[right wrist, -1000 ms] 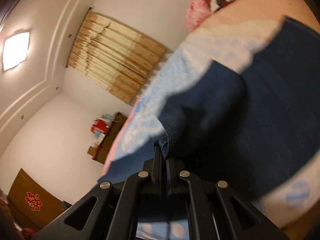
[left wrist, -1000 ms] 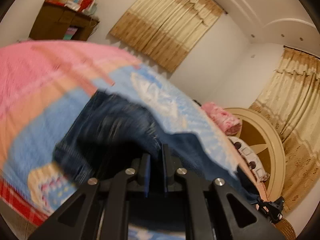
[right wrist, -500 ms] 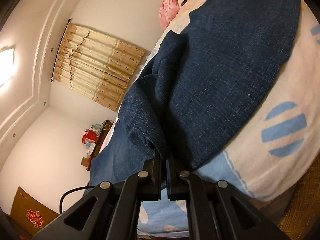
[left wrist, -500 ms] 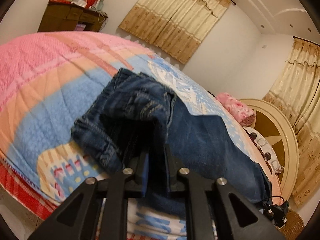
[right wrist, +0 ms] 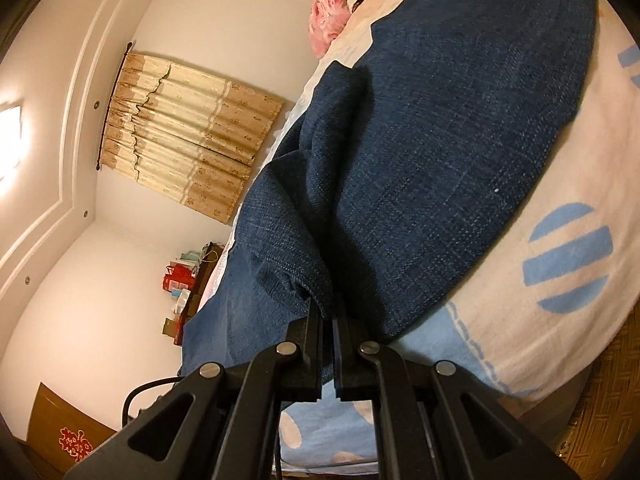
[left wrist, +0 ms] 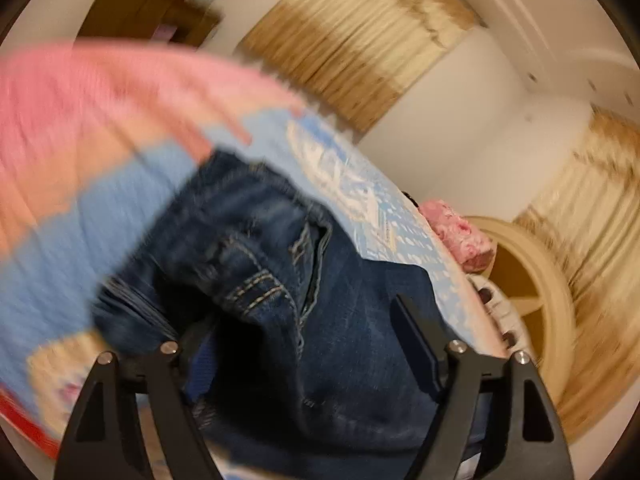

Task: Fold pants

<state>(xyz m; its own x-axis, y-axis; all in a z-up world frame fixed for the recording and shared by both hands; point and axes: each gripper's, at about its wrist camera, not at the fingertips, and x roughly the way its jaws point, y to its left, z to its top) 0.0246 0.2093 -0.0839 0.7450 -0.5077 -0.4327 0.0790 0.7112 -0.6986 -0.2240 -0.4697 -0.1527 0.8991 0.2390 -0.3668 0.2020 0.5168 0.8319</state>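
The pants, of dark blue denim, are spread on the bed, which is covered by a blanket patterned in pink, orange and light blue. In the left wrist view, which is blurred, the waistband end with its stitched seams and fly is seen bunched up in front of the left tongs. The jaws of the left tongs are opening: the 2 fingers stand wide apart with denim lying between them, and no pad is seen pressing on the cloth.

In the right wrist view, the right tongs are closed on a folded edge of the pants, the cloth being pinched between the 2 fingers, which nearly touch. From that pinched edge a raised fold of denim runs away from the tongs, while the rest of the leg lies flat across the blanket, here printed with a blue striped circle.

A pink pillow is seen at the head of the bed, beside a rounded cream headboard. Beige curtains hang on the far wall, and a brown cabinet with red items on top stands in the corner.
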